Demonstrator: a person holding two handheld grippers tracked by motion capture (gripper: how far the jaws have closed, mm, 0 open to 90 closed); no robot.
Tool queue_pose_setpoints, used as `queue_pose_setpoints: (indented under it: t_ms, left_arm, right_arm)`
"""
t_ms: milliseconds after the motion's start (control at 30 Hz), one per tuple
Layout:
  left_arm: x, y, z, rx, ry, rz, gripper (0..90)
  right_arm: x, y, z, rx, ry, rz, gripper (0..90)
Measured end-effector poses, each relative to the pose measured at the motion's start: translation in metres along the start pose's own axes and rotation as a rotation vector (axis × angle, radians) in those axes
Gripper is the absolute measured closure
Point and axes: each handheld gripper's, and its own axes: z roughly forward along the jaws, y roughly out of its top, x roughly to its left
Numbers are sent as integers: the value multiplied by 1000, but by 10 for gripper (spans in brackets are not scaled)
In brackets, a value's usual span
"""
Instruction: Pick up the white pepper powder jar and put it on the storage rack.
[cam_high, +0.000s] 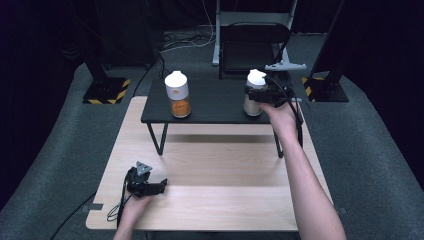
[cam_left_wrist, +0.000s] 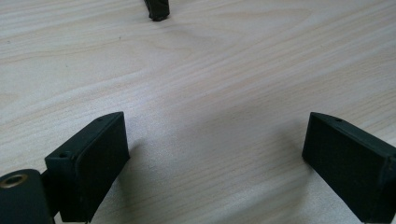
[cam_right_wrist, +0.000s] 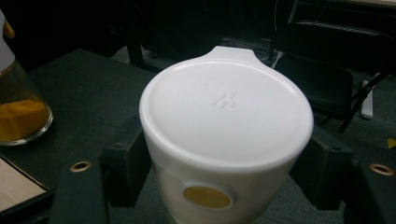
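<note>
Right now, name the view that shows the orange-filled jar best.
The high view: the orange-filled jar stands whole on the black shelf, white cap included. The right gripper view catches just its glass base at the left edge, beside the white jar.

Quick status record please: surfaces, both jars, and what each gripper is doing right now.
surface: wooden table with a black shelf standing on it
left jar: white-capped jar holding orange powder, on the shelf, untouched
right jar: white-lidded jar on the shelf, between the jaws
left gripper: open, low over bare wood
right gripper: jaws against the jar's sides, just under the lid
</note>
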Motion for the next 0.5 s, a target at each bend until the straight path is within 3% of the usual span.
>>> queue_pose_setpoints:
  t_ms: [200,500]
  left_arm:
    - [0,0,0,0,0,0,64]
    - [0,0,0,0,0,1,64]
  right_arm:
    - [-1,-2,-6,-7,2,12,162]
    - [-6,-14,-21,-29,8,22,111]
